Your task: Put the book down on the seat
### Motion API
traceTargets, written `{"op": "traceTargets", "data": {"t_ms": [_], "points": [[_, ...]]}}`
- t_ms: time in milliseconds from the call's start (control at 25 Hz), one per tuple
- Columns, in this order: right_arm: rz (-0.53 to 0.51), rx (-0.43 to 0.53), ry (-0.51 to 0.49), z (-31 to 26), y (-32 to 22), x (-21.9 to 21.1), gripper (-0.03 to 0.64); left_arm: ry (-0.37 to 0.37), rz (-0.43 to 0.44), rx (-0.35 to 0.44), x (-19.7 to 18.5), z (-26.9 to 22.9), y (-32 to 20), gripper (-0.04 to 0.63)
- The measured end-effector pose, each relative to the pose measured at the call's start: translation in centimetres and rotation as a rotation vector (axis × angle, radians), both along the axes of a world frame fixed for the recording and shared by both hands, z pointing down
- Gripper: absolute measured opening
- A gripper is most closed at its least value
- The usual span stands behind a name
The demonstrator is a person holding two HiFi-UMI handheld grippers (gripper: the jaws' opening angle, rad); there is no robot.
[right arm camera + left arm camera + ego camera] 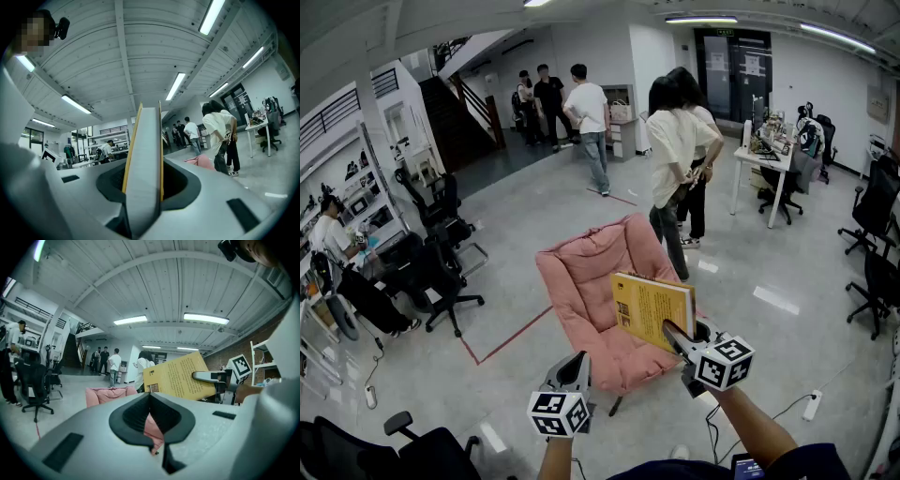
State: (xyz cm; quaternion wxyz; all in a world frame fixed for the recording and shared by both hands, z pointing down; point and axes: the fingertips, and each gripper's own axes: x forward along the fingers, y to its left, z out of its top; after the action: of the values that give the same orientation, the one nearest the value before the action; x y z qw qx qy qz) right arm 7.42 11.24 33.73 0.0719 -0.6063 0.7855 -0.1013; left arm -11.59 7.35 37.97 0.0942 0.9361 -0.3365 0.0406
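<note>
Nearest, the person's right forearm (757,429) reached forward and leftward from the lower right, carrying the right gripper (672,334) roughly level. Its jaws were pinching the yellow book (649,307) by its near lower corner, with the pages clamped edge-on between the pads. That hold kept the cover tilted upright and facing out. It seemed chosen so the book could be lowered flat without changing the grip.

To the left and a little nearer, the left gripper (574,367) hovered with its tips pressed together and nothing between them. It stood apart from the book and pointed slightly down toward the chair, probably kept out of the way because one gripper was enough for the job.

The book hung in the air over the right side of the pink chair (581,281), above the seat cushion and not yet resting on it.

Farther off, beyond the chair, two people (680,150) stood close together on the open floor.
</note>
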Motion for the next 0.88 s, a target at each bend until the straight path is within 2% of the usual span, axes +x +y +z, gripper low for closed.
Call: {"op": "traceTargets", "data": {"t_ms": [480, 760, 880], "points": [[-0.042, 0.009, -0.04, 0.4, 0.9, 3.5, 0.152, 0.006, -0.025, -0.003, 4.0, -0.1, 1.1, 0.006], [-0.061, 0.007, -0.039, 1.5, -0.6, 4.2, 0.152, 0.004, -0.045, -0.017, 4.6, 1.3, 0.0, 0.006], [-0.077, 0.007, -0.047, 1.5, -0.6, 5.8, 0.152, 0.001, -0.062, -0.02, 6.1, 1.2, 0.2, 0.006]]}}
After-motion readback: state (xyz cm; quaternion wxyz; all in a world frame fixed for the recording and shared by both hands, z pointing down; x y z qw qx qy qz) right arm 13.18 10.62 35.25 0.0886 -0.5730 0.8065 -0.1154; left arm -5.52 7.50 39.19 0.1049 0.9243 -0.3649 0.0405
